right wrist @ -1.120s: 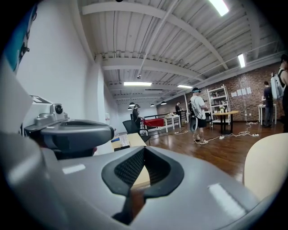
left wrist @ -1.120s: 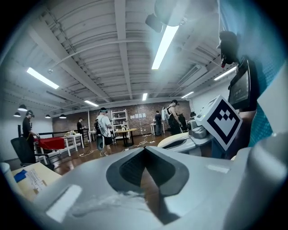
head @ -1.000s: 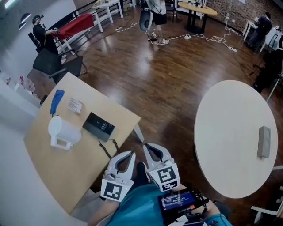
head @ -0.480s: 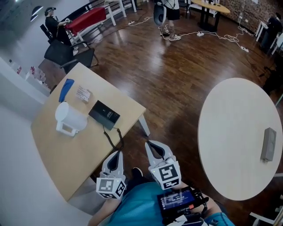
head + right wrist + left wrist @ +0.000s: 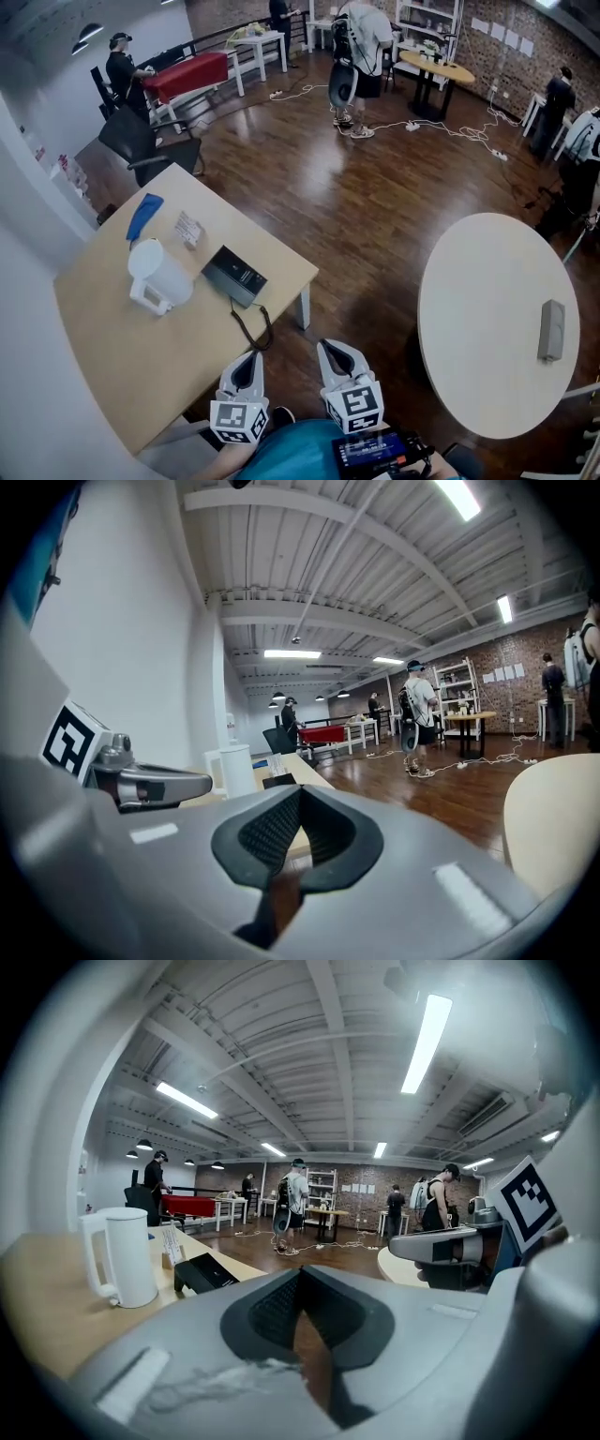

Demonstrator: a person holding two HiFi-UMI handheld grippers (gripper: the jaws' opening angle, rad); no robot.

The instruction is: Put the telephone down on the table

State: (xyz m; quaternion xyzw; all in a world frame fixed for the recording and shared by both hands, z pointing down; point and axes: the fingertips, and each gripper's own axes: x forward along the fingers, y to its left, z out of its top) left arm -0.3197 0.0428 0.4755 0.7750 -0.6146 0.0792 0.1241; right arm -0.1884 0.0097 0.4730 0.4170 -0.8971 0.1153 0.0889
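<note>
With the left tongs [image 5: 247, 360] and right tongs [image 5: 336, 352] both clenched on nothing, the black telephone [image 5: 234, 276] lies flat on the table [image 5: 112, 356] just ahead of the left tongs, so the placement appears complete.

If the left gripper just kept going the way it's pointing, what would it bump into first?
Probably the wooden floor: the left gripper aims just past the table corner, with the telephone to its left. The dangling cord may come first; depth is unclear.
</note>
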